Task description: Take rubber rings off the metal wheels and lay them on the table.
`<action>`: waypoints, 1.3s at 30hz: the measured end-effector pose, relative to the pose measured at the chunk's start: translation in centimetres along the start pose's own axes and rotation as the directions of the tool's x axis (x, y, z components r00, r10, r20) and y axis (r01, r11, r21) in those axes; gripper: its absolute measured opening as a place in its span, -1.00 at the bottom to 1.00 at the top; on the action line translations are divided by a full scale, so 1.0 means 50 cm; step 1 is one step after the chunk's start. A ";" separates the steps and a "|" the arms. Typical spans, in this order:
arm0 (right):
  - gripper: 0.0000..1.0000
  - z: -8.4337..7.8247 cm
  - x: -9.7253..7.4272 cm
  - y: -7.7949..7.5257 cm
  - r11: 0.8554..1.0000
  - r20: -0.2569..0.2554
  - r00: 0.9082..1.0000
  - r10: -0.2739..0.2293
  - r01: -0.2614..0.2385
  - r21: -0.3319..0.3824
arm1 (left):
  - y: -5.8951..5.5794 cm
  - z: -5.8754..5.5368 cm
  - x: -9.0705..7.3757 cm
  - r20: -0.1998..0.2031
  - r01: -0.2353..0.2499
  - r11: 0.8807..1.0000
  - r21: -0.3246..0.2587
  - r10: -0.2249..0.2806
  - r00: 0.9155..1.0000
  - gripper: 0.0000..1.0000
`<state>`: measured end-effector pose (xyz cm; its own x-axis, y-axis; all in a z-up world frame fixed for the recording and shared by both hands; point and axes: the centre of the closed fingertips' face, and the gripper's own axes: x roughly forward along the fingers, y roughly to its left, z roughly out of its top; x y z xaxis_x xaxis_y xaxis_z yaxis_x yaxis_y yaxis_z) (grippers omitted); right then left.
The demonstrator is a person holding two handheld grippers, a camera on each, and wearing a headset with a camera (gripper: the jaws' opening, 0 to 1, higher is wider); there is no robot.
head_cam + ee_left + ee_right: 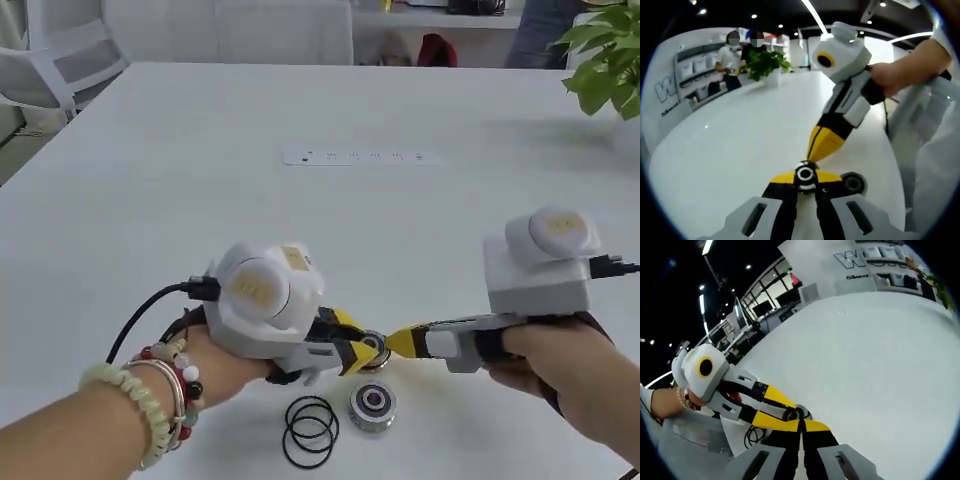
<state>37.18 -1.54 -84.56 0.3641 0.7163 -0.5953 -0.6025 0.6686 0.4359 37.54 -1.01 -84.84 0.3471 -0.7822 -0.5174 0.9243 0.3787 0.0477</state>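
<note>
Here, my left fingers (782,178) clamped on a metal wheel (374,346), right fingers (816,426) pressed together at its rim, second wheel (373,404) and loose rubber rings (309,427) by the surface's (300,220) near edge.

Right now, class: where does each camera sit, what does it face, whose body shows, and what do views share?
Head view: on the headset, facing down at the table; left hand, right hand show.
Left gripper view: on left tool, faces right tool and right hand.
Right gripper view: on right tool, faces left tool and wrist.
All share the wheel.
</note>
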 end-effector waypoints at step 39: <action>-1.00 0.033 -0.003 0.011 1.000 0.061 0.998 0.020 -0.020 0.006 | 0.000 0.002 0.005 -0.025 -0.006 1.000 0.018 0.007 1.000 -0.72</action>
<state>37.97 -0.94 -83.09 0.3946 0.7404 -0.5442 -0.6055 0.6550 0.4521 37.63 -1.27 -84.87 0.3492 -0.7668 -0.5385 0.9249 0.3744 0.0666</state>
